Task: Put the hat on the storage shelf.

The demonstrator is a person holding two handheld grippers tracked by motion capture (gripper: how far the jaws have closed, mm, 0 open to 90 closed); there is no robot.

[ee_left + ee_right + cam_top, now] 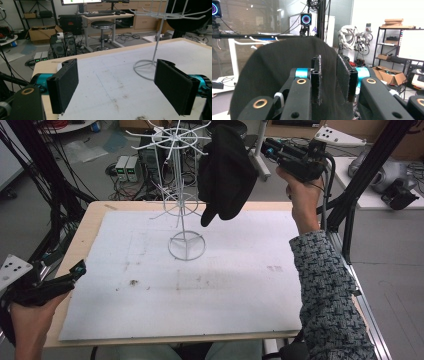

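A black cloth hat (227,175) hangs in the air beside the top arms of a white wire rack (186,245) that stands on the white board (225,290). High at the back right, my right gripper (265,151) meets the hat's upper edge. In the right gripper view its jaws (329,58) stand narrow with the hat's black cloth (274,70) between them and spread beyond. My left gripper (80,267) rests low at the table's left edge, held in a hand. Its jaws (116,63) are wide open and hold nothing, and they point toward the rack's pole (156,50) and the hat (187,17).
A patterned sleeve (325,290) runs along the table's right side. Black frame posts (350,205) rise just past that edge. Cables (45,180) hang at the left. Computer boxes (127,167) sit on the floor behind the table, and a stool (102,25) stands there too.
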